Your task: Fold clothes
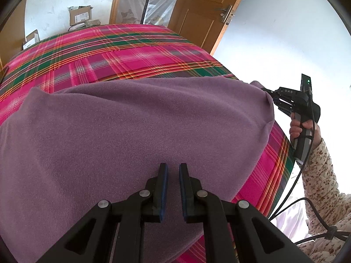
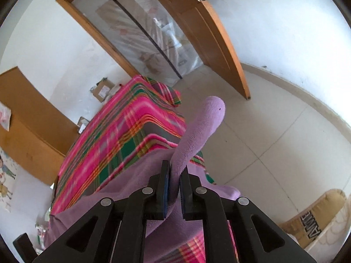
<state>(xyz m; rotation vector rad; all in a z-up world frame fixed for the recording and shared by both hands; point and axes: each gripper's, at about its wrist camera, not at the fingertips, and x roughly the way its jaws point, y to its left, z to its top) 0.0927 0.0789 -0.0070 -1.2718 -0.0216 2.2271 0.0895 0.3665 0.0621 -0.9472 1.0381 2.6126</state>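
While the left tool hovers narrow and empty, purple fleece spreads ahead over the plaid bed. Right wrist view: right tool pinches a fleece strip (pads touching), tip rising beyond.

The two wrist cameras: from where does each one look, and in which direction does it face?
Left wrist view: sits behind the left gripper, looks down over the purple fleece garment toward the door; shows the right gripper, a hand and a floral sleeve.
Right wrist view: sits behind the right gripper, looks along the bed's edge toward the door; a fleece strip stands between its fingers.
Shared: garment, plaid bedcover, door.
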